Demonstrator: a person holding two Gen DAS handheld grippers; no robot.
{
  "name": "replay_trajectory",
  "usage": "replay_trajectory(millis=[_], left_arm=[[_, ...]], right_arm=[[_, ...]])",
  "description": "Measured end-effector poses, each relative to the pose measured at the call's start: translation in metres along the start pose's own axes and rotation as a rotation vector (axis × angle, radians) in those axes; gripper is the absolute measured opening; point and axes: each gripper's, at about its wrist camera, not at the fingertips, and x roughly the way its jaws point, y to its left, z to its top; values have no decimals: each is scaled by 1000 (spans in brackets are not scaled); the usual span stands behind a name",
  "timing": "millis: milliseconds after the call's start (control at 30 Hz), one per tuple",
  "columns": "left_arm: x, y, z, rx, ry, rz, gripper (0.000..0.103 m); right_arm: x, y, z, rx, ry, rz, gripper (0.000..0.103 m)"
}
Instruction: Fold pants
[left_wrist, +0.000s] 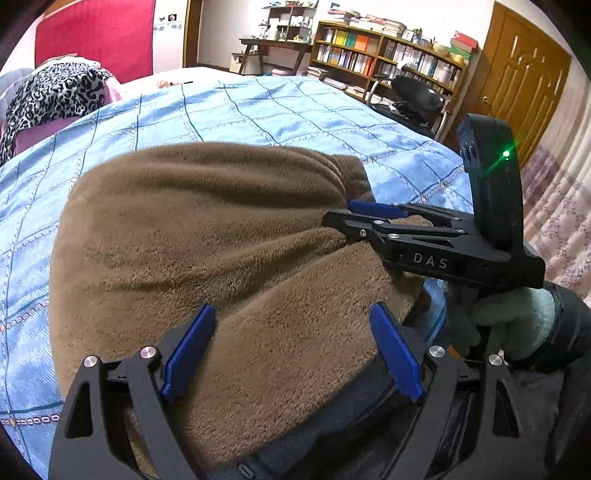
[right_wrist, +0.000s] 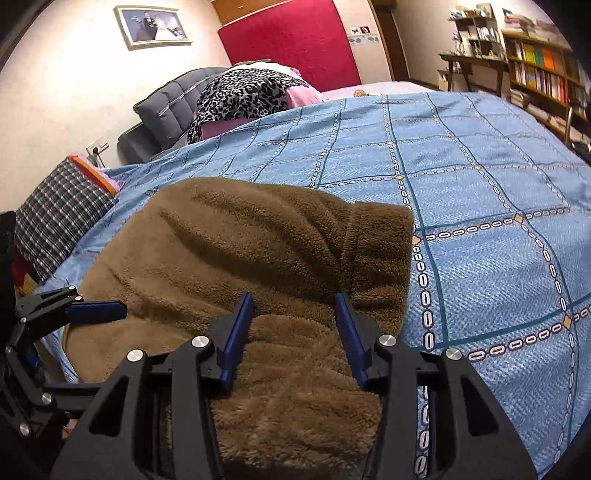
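Brown fleece pants (left_wrist: 207, 236) lie folded in a thick bundle on the blue bedspread (left_wrist: 258, 110), with the cuff end (right_wrist: 380, 236) at the far right. My left gripper (left_wrist: 291, 347) hovers over the near edge of the bundle, its blue pads (left_wrist: 188, 350) spread wide and open. My right gripper (right_wrist: 293, 332) sits at the bundle's right side. Fleece is bunched between its half-closed pads (right_wrist: 240, 328) and touches both. From the left wrist camera, creases in the pants run toward the right gripper (left_wrist: 351, 218). A gloved hand (left_wrist: 513, 325) holds it.
The blue patterned bedspread (right_wrist: 480, 221) stretches far and right of the pants. A leopard-print cloth (right_wrist: 240, 96) lies on pink bedding at the head end. A checked cushion (right_wrist: 59, 218) is at the left edge. A bookshelf (left_wrist: 388, 55) and a dark chair (left_wrist: 413, 96) stand beyond the bed.
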Motion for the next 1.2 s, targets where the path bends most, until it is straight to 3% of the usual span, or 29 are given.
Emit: replay_trajectory(millis=[100,333,433,567,733,867,1200], left_arm=[[4,-4,-9,42,-4,12,85],[-11,6,-1,-6,-21,-10,86],[-33,24,12,-73,-82,14,88],[-52,72,26,-224,-142,110,93],[-42,134,30,-432,-113,147,93],[-26,161,28,-509,-64,102,93],[7,183,20,-567,32,-13,93]], right_arm=[[0,7,-10,-93,-27,-29,48],[1,1,-12,-65,-31,3,49],[1,1,-10,-58,-28,1,49],[-1,4,-7,-53,-23,-3,50],[-2,4,-6,-52,-22,-4,50],[-2,4,-6,-51,-23,-3,50],[-1,3,-3,-40,-19,5,51]])
